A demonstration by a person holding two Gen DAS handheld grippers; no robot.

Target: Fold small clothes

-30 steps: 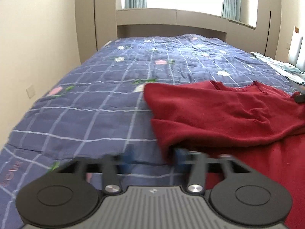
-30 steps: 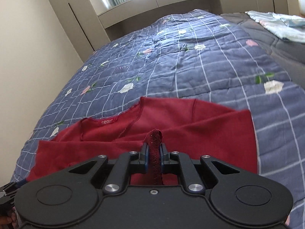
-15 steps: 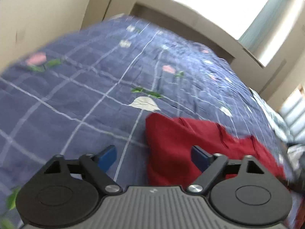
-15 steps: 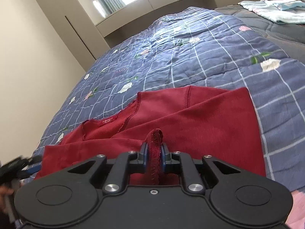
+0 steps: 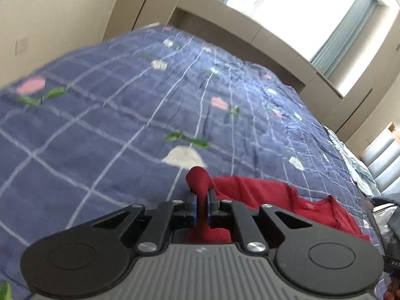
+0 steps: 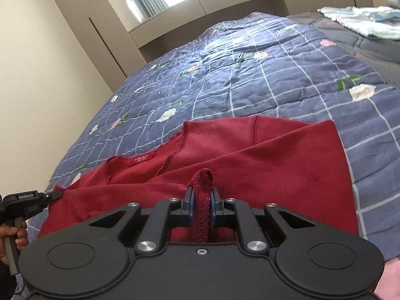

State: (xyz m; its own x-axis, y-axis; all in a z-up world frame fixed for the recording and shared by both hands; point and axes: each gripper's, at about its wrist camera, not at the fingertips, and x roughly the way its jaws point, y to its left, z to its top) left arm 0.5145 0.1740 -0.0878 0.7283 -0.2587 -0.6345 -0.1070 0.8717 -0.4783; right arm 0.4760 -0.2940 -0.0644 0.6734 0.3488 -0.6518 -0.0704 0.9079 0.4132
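Observation:
A red top (image 6: 275, 155) lies spread on the blue checked bedspread (image 6: 250, 87), neckline and label toward the far side. In the right wrist view my right gripper (image 6: 202, 197) pinches a stitched hem fold that stands up between its pads, jaws still closing a little. The left gripper (image 6: 56, 195) shows at the garment's left corner, held by a hand (image 6: 15, 235). In the left wrist view my left gripper (image 5: 202, 197) is closing on a bunched corner of the red top (image 5: 262, 195), pads pressing the cloth.
The bedspread (image 5: 100, 125) stretches far ahead toward a window ledge. A beige wall and wardrobe run along the left side. Light folded cloth (image 6: 362, 20) lies on a grey quilt (image 6: 362, 47) at the far right.
My left gripper swung left and rolled to the garment's corner, then its wide-open jaws closed on the cloth. The right gripper kept its grip on the hem and stayed put.

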